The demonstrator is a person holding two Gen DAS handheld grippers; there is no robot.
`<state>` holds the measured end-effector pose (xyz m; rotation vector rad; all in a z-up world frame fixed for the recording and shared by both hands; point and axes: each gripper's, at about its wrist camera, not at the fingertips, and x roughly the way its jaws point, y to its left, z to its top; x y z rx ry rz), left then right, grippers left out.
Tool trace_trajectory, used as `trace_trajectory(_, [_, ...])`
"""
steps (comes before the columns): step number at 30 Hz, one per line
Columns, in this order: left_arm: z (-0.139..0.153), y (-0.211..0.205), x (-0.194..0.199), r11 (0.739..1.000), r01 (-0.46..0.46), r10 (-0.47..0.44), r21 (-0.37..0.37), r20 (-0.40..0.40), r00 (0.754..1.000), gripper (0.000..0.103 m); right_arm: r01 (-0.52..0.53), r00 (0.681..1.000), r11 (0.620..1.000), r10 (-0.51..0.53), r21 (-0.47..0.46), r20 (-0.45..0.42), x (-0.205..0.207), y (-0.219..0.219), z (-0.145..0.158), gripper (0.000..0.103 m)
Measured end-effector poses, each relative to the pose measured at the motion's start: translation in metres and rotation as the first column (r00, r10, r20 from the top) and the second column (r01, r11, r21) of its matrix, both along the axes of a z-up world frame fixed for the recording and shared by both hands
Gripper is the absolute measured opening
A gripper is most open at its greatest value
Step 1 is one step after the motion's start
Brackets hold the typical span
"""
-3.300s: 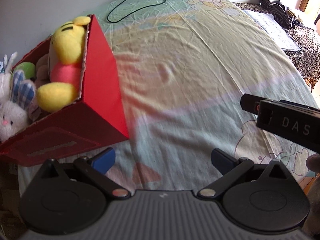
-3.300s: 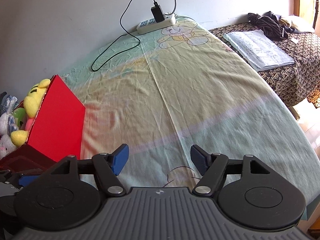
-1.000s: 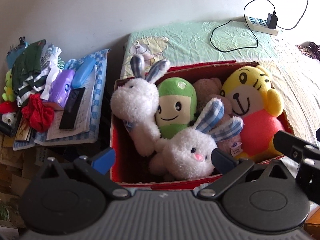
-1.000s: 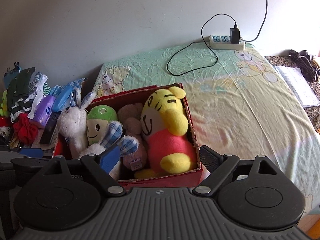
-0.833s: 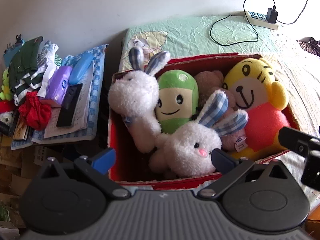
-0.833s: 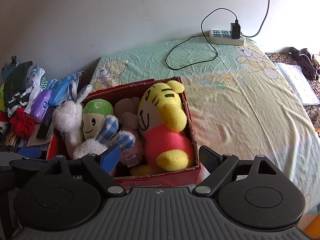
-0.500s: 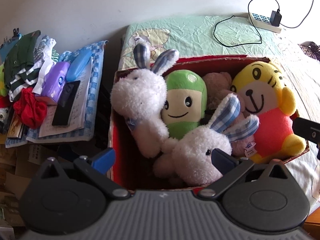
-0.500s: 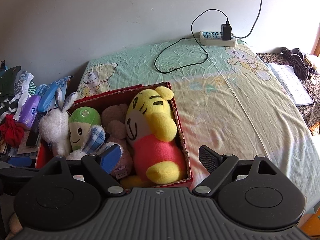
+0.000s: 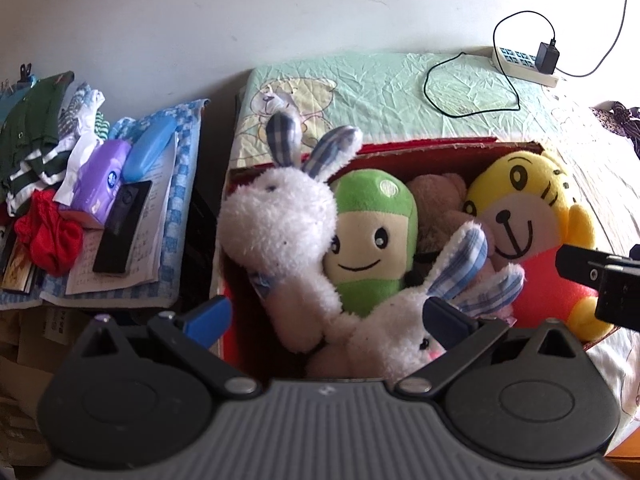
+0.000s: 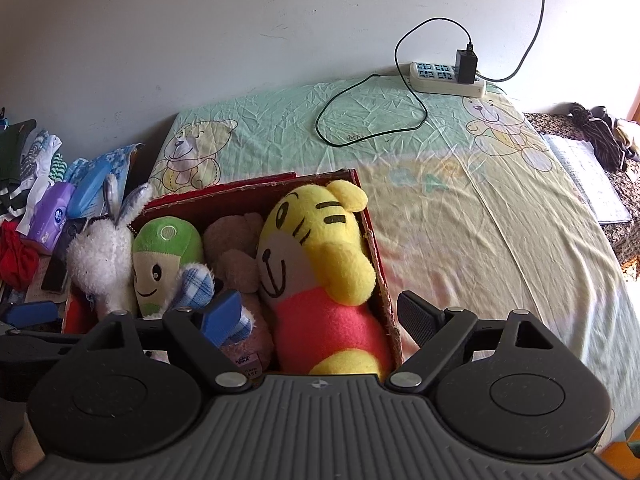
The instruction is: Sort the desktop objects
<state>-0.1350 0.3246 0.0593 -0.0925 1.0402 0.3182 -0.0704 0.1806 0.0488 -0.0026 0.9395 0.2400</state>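
A red cardboard box (image 9: 440, 147) on the bedsheet is packed with plush toys. It holds a white rabbit (image 9: 280, 220), a green smiling toy (image 9: 372, 236), a brown bear (image 9: 436, 200), a yellow tiger (image 9: 520, 216) and a second white rabbit (image 9: 400, 340) at the front. My left gripper (image 9: 328, 320) hovers open over the box's near left part, above the front rabbit, holding nothing. My right gripper (image 10: 320, 316) stands open and empty over the yellow tiger (image 10: 320, 248) at the right end of the box (image 10: 248, 188). The front rabbit is partly hidden behind the gripper bodies.
Left of the box, a low surface carries folded clothes (image 9: 36, 152), a purple tissue pack (image 9: 100, 184), a blue case (image 9: 150, 152) and a black remote (image 9: 120, 232). A power strip (image 10: 444, 78) with a looped black cable (image 10: 360, 120) lies at the sheet's far edge. A book (image 10: 588, 176) lies far right.
Both views swung from the bare sheet onto the box. Over the last second both grippers drew closer to the toys, staying open and empty.
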Motion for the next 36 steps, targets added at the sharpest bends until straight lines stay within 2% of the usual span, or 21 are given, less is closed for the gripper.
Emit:
trace_trajectory(17, [-0.002,-0.007,-0.005,1.0,0.0,-0.001,-0.006,-0.02,1.0,0.102,-0.045,0.999,0.999,0.045,-0.009,0.025,-0.007,0.008,-0.001,0.087])
trace_trajectory(30, [0.0,0.003,-0.012,1.0,-0.017,0.017,-0.012,-0.001,1.0,0.102,-0.034,0.999,0.999,0.034,-0.001,0.039,-0.01,0.02,0.0,0.087])
trace_trajectory(36, [-0.003,0.004,-0.011,1.0,-0.019,0.019,-0.014,-0.019,1.0,0.102,-0.023,0.999,1.0,0.022,0.01,0.044,-0.012,0.027,-0.001,0.087])
